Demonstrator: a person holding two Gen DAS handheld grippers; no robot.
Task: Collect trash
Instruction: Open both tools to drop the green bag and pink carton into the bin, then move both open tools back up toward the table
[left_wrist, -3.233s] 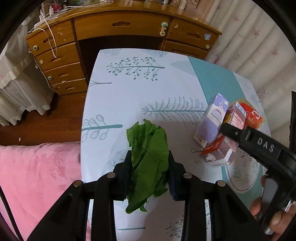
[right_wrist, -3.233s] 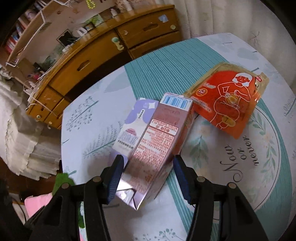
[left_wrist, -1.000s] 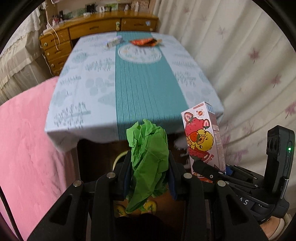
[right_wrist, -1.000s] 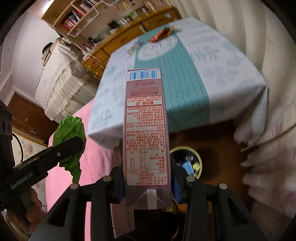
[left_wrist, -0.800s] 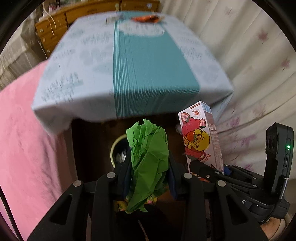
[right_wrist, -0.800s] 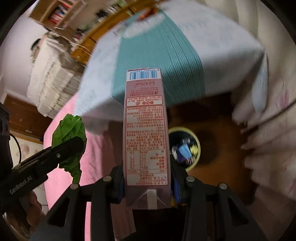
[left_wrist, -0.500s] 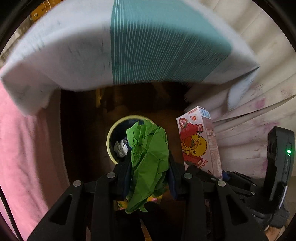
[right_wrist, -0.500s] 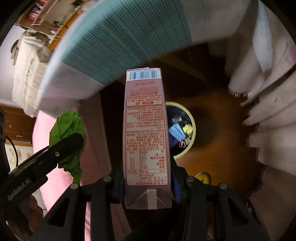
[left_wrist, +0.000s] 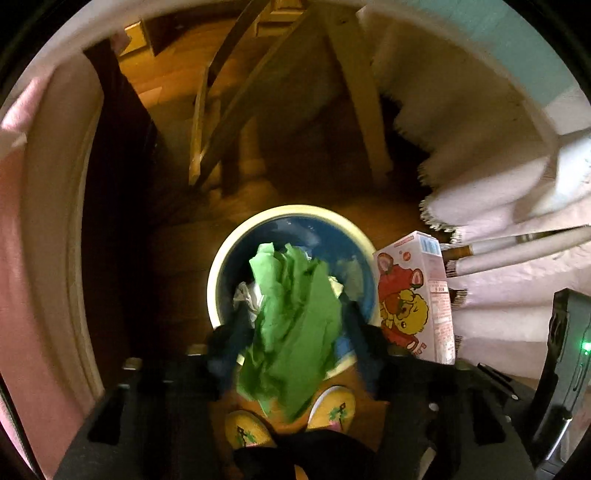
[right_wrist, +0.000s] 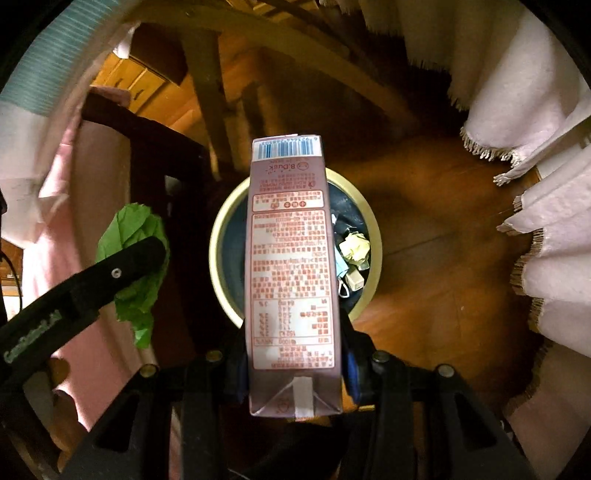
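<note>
Below the desk edge, over the wooden floor (right_wrist: 443, 229), both grippers point down at a round bin (left_wrist: 218, 273) with a pale rim and dark blue inside, already holding crumpled scraps (right_wrist: 352, 245); the left gripper (left_wrist: 295, 332) has just been spreading its jaws, so the green crumpled wrapper (left_wrist: 295, 325) sits loose between them, the pads apparently clear of it, hanging right above the bin mouth; the right gripper (right_wrist: 293, 354) is clamped on the tall pink drink carton (right_wrist: 291, 266), held upright with its barcode end forward, above the same bin; by my judgement the wrapper is being dropped at this instant and the carton comes next, neither yet inside; whether more trash waits elsewhere cannot be told from here; the wrapper looks thin, soft and rumpled, likely to flutter down; the carton looks stiff and intact, printed with a cartoon animal on one face (left_wrist: 404, 295), and should fall cleanly if released over the opening.
</note>
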